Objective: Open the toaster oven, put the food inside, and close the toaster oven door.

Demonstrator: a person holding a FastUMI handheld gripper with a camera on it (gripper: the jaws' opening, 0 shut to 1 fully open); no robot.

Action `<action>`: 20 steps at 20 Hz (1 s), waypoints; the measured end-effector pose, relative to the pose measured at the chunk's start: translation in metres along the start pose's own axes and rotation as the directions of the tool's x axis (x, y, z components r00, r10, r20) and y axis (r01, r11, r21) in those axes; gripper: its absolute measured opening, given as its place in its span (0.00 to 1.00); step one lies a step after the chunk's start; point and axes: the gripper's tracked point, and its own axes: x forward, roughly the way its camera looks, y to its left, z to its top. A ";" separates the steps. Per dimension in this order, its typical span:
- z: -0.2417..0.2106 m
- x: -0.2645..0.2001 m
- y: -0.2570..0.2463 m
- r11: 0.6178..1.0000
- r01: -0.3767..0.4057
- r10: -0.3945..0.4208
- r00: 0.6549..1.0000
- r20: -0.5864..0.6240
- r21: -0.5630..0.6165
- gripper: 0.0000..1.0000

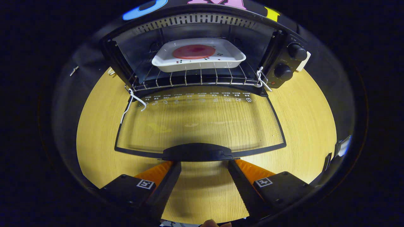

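The gripper (204, 162) has its fingers spread wide and holds nothing — bare table (300, 104) shows between them. Just ahead of the tips lies the handle (197, 152) of the oven door (202, 124), which hangs fully open and lies flat and low over the wood. The tips come right up to the handle's near edge, one to each side of its middle; whether they touch it I cannot tell. The handle's long axis runs crosswise to the fingers, so by my reading the coming move is to catch it from below or by its front lip and swing the door up and away, toward the oven (202, 47).

Beyond the door, the food is already in: a white dish (227, 58) with a round red piece (193, 51) sits on the wire rack (195, 78) inside the cavity. So opening and loading look done, and only the closing is left.

Two knobs (288, 61) stand on the oven's right panel, well clear of the door's path. White cords (132, 101) hang at the hinges on both sides — they may snag as the door rises. Nothing else lies on the table near the fingers.
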 end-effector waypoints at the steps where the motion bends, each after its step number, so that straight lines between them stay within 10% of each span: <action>1: 0.001 -0.003 0.000 1.000 -0.007 0.007 1.000 0.007 0.010 1.00; 20: 0.074 -0.102 0.000 0.997 -0.061 0.071 0.942 0.328 -0.041 1.00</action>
